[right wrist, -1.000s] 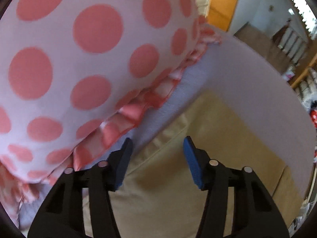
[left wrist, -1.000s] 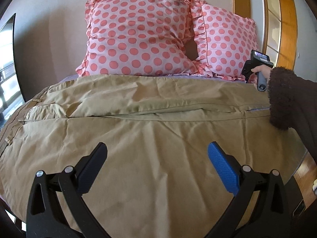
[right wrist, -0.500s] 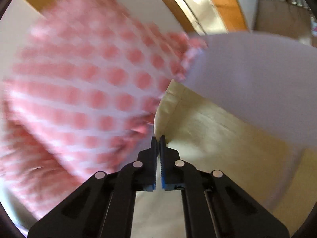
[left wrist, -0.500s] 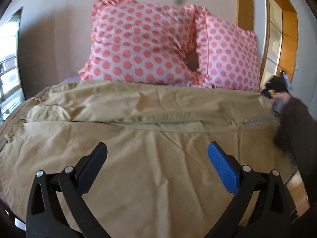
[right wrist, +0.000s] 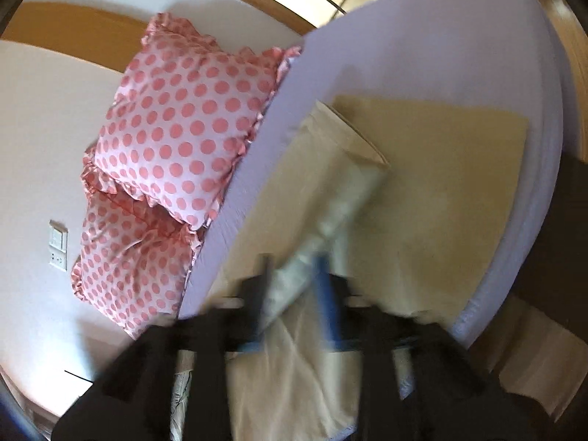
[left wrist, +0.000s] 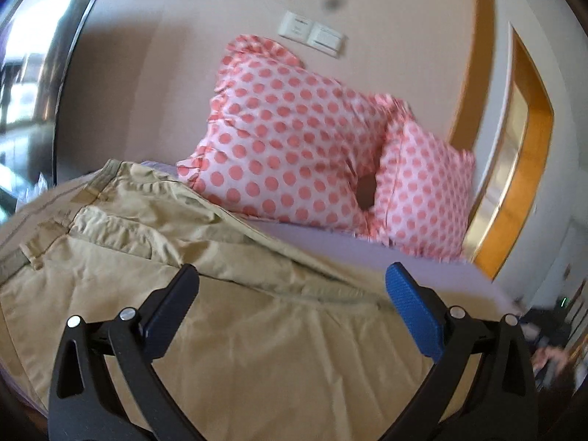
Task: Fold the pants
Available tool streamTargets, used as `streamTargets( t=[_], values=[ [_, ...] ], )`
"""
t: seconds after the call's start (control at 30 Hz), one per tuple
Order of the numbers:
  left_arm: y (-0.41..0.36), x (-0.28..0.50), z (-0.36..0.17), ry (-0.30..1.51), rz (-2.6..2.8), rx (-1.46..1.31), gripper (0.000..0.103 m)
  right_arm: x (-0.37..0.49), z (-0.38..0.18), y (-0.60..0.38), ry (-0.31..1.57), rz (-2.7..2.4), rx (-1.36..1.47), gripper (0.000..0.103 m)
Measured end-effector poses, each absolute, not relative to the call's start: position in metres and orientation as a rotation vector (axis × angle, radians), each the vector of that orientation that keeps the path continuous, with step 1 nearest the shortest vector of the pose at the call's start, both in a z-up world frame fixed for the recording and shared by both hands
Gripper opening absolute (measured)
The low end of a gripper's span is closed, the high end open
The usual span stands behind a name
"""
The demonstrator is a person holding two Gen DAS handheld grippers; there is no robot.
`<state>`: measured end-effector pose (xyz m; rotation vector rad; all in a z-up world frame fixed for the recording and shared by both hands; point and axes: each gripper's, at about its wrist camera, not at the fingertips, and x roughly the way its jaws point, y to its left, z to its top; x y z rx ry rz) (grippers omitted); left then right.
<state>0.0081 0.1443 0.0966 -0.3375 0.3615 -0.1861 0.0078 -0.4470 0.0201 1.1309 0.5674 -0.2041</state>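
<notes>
1. Across the bed [left wrist: 367, 253], my khaki pants [left wrist: 228, 330] lie spread on the lilac sheet, waistband toward the bed's left edge, legs running toward the right edge, so their long axis goes along the row of polka-dot pillows [left wrist: 294, 147] at the head.
2. My right gripper [right wrist: 294, 286] has its fingers clamped on a bunched strip of the far leg [right wrist: 341, 183], which rises off the bed in a ridge from the grip toward its hem corner; the near leg [right wrist: 441, 169] lies flat beyond it. That view is blurred, so exactly how tight the pinch is I cannot tell.
3. My left gripper [left wrist: 294, 294] hovers above the seat and thigh area with fingers wide apart, holding nothing.
4. I judge the coming move turns on carrying the lifted leg toward me, across the long axis, onto the near leg; the right hand is nearer and already has it.
5. A second ago the far leg lay straight beside the pillows and my right fingers stood open at its hem; half a second ago they closed. Now that leg slants away from the pillows, baring the sheet.
</notes>
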Motion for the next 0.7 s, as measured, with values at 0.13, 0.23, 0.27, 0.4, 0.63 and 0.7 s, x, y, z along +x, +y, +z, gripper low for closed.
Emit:
streamTargets(
  t=[0.13, 0.23, 0.27, 0.4, 0.63, 0.7],
  values=[
    [0.167, 0.021, 0.096, 0.397, -0.103, -0.400, 0.101, -0.001, 0.014, -0.446, 0.595, -0.241, 1.108, 0.057],
    [0.176, 0.034, 0.096, 0.422, -0.070, -0.395, 0.101, 0.006, 0.012, -0.449, 0.552, -0.242, 1.075, 0.033],
    [0.181, 0.044, 0.097, 0.440, -0.065, -0.397, 0.101, 0.009, 0.012, -0.450, 0.532, -0.233, 1.055, 0.003],
    [0.200, 0.087, 0.097, 0.531, -0.049, -0.469, 0.101, -0.005, 0.021, -0.465, 0.373, -0.176, 1.069, 0.003],
    [0.224, 0.184, 0.087, 0.675, 0.001, -0.634, 0.099, -0.011, 0.018, -0.483, 0.336, -0.181, 1.083, 0.002],
    [0.222, 0.214, 0.083, 0.717, 0.046, -0.600, 0.096, -0.011, 0.016, -0.484, 0.342, -0.175, 1.080, 0.002]
  ],
)
